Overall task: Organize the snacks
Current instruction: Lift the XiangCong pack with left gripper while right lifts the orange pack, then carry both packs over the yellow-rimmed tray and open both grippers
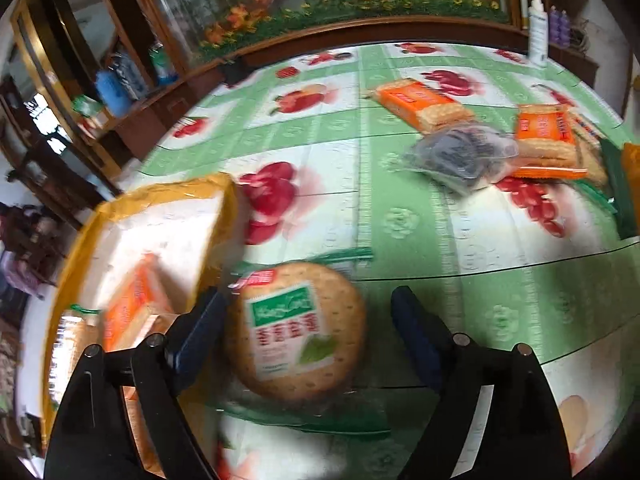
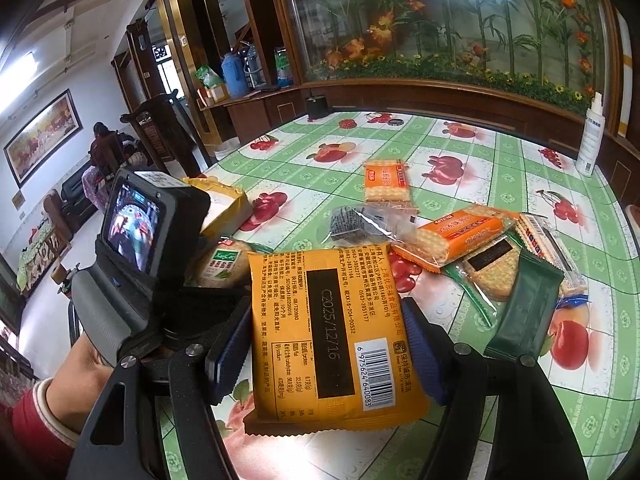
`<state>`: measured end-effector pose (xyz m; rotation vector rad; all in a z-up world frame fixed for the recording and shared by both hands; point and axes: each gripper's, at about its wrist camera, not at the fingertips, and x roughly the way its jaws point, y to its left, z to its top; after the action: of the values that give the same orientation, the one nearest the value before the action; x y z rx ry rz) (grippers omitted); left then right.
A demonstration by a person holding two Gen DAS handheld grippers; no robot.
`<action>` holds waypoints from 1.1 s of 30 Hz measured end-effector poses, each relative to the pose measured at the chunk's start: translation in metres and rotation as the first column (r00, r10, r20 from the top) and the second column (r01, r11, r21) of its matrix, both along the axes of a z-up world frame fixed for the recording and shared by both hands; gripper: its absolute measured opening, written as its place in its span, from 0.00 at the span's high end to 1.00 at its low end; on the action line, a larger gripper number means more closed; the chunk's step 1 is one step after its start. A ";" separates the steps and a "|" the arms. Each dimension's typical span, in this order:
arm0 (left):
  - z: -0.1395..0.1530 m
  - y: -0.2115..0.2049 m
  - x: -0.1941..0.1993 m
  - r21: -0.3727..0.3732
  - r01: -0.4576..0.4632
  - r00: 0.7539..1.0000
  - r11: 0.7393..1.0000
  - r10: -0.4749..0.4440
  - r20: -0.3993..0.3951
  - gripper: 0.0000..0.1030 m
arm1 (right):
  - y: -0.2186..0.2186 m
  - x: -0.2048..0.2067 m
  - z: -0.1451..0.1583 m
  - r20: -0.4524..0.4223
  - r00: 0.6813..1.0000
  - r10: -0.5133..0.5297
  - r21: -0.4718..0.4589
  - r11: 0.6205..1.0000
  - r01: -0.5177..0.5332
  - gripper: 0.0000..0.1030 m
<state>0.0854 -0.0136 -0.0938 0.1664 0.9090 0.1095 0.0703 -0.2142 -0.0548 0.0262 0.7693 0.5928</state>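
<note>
Left gripper released, jaws apart around round biscuit pack beside cardboard box, near table's left edge. Yellow snack packet clamped in right gripper.

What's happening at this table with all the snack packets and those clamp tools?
A person is sorting snacks with a two-finger tool in each hand. The right gripper is closed on a yellow packet, held above the table. The left gripper stands open around a round cracker pack, beside a yellow-rimmed box already holding an orange pack. More packets lie loose farther back.
</note>
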 end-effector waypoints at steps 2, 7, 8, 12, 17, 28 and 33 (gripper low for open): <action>0.000 0.002 0.001 -0.049 -0.003 1.000 0.999 0.002 -0.013 0.16 | 0.001 0.001 0.001 0.000 1.000 -0.001 -0.004 1.000 0.001 0.30; 0.001 0.008 -0.009 -0.031 -0.033 0.999 0.999 0.033 -0.023 0.14 | 0.006 -0.001 0.002 0.002 1.000 0.001 -0.017 1.000 -0.001 0.30; 0.000 0.015 -0.012 -0.044 -0.062 0.998 0.997 0.060 -0.028 0.14 | 0.006 -0.001 0.002 0.002 1.000 0.003 -0.020 1.000 -0.003 0.30; -0.001 0.030 -0.010 -0.101 -0.124 0.992 0.987 0.119 -0.052 0.13 | 0.005 -0.002 0.002 0.005 1.000 0.007 -0.022 1.000 -0.007 0.30; -0.004 0.023 -0.003 -0.144 -0.087 0.995 0.986 0.080 -0.052 0.13 | 0.003 0.000 0.004 0.011 1.000 0.010 -0.016 1.000 -0.009 0.30; 0.012 0.007 -0.022 -0.197 0.081 0.997 0.977 -0.077 0.029 0.27 | -0.005 -0.007 0.009 0.030 1.000 -0.004 0.011 1.000 0.003 0.30; 0.039 0.014 -0.043 -0.135 0.076 0.991 0.988 -0.060 0.116 0.27 | -0.006 -0.010 0.015 0.049 0.999 -0.006 0.026 1.000 0.005 0.30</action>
<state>0.0425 0.0001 -0.0550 0.0606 0.7954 -0.0086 0.0601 -0.2202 -0.0402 0.0376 0.7134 0.5966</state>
